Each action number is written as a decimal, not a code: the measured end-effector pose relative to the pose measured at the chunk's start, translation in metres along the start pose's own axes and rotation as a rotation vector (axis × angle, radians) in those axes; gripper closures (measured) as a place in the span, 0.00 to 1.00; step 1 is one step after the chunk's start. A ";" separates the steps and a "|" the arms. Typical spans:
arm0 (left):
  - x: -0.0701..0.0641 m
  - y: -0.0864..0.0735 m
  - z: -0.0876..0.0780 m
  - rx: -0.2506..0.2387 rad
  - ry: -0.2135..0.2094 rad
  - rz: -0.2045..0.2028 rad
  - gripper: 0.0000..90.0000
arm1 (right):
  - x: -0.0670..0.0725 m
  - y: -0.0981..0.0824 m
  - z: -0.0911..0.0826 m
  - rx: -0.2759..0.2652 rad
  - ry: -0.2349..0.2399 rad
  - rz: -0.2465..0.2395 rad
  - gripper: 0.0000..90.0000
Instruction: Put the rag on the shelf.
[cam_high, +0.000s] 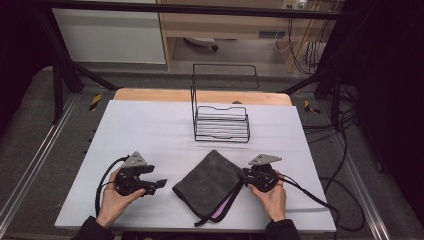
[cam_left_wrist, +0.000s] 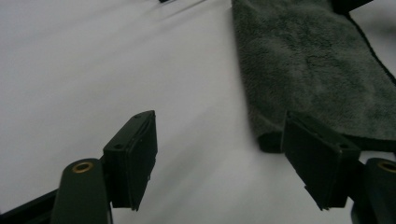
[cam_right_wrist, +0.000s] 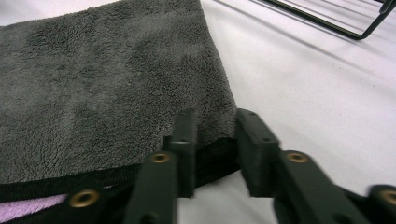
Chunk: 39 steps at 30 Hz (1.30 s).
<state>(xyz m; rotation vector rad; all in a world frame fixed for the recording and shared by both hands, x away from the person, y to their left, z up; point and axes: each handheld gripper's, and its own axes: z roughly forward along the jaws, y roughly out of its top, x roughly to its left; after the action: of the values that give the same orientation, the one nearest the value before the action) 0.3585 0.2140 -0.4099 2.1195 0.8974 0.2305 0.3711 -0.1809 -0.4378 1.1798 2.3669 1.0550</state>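
Dim, dark-edged room with the white table evenly lit; close views soft and grainy.

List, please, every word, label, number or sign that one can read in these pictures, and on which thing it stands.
No text can be read.
The grey towel, the wire rack and the white table bear no writing.
A small label on the wooden furniture behind is too small to read.

Work cell seen from above: a white-covered desk on a grey floor.
A wooden edge shows at the desk's far side; beyond stand a white panel and pale wood furniture, with black frame bars and cables alongside.
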 end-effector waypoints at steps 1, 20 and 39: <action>-0.002 0.002 0.003 0.005 -0.003 -0.001 0.33 | -0.001 0.000 0.000 -0.005 -0.005 0.000 0.88; -0.032 0.005 0.053 0.163 -0.132 -0.010 0.69 | -0.007 -0.008 0.008 -0.003 -0.003 0.101 0.67; -0.050 -0.007 0.039 0.169 -0.129 -0.055 0.91 | -0.005 0.014 0.024 -0.030 0.039 0.053 0.89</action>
<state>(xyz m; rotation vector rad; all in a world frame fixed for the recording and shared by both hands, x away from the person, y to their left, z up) 0.3356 0.1600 -0.4336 2.2328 0.9255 -0.0111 0.3949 -0.1677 -0.4448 1.2289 2.3530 1.1364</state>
